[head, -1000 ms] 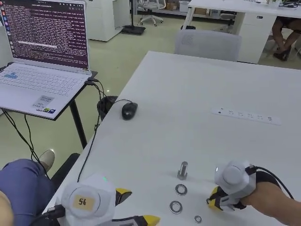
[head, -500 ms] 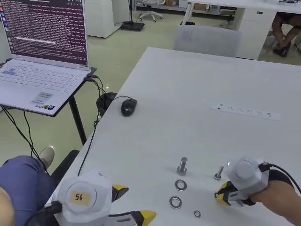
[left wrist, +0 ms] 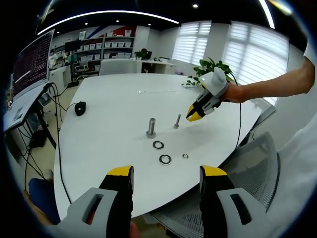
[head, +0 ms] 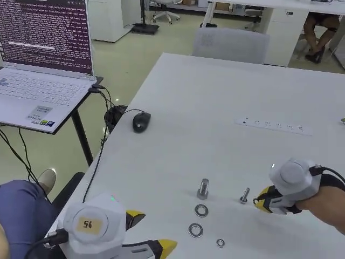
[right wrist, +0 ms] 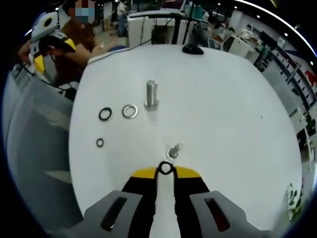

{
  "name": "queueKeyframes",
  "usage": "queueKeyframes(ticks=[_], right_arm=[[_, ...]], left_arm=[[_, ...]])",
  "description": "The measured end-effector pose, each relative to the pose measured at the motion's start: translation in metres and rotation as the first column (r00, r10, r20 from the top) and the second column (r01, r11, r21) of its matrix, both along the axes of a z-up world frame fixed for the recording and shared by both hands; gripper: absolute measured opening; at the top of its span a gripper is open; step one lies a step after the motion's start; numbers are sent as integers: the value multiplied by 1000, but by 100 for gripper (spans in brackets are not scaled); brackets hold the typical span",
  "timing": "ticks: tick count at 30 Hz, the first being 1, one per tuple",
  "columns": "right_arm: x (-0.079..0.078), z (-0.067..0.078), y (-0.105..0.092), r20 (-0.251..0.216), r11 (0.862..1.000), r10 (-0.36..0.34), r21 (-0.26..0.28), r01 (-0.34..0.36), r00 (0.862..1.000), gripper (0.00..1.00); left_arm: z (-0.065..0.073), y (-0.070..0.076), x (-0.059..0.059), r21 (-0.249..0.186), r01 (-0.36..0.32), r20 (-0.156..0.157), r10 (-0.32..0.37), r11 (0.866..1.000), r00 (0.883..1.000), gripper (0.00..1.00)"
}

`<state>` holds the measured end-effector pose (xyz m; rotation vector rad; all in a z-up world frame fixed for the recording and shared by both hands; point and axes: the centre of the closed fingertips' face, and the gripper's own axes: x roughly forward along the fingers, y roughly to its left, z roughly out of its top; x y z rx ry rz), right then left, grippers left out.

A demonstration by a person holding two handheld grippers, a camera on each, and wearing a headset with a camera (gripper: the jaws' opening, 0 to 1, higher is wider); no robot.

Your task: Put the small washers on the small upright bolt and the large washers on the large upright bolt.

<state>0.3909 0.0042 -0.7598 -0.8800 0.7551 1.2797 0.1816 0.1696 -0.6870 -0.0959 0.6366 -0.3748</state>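
Note:
The large upright bolt [head: 202, 189] and the small upright bolt [head: 245, 195] stand on the white table [head: 215, 108]. In front of them lie two large washers [head: 201, 210] [head: 195, 230] and a small washer [head: 220, 243]. My right gripper [head: 261, 202] hovers just right of the small bolt [right wrist: 174, 150]; in its own view it [right wrist: 165, 171] is shut on a small dark washer [right wrist: 165, 168], a short way from the bolt's top. My left gripper [head: 152, 233] is open and holds nothing, near the table's front edge, pointing at the bolts [left wrist: 151, 128].
A black mouse [head: 140, 121] and its cable lie at the table's left edge. A white power strip [head: 273, 125] sits further back. A laptop [head: 40, 59] on a stand is to the left, and a grey chair [head: 230, 44] stands at the far side.
My right gripper has moved away from the near edge, uncovering the small bolt, and now sits level with it on its right. The left gripper has stayed put; the head camera shifted.

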Motion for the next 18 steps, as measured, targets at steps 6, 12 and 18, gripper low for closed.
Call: queueKeyframes(ticks=[6,12,18], right_arm=[[13,12,12,16,1000,15,8,-15,1000,13],[13,6,17,5,998,56,-30,-56,998,13],[13,0,22,-5,996,75,-55,-75,997,13]], left_arm=[[1,0,-1,-4,-4,1,4,1000,1000,53],[-1,1,-4,-3,-9,-3,9,1000,1000,53],[0,3,-4,-4,-14,-4,14,1000,1000,53]])
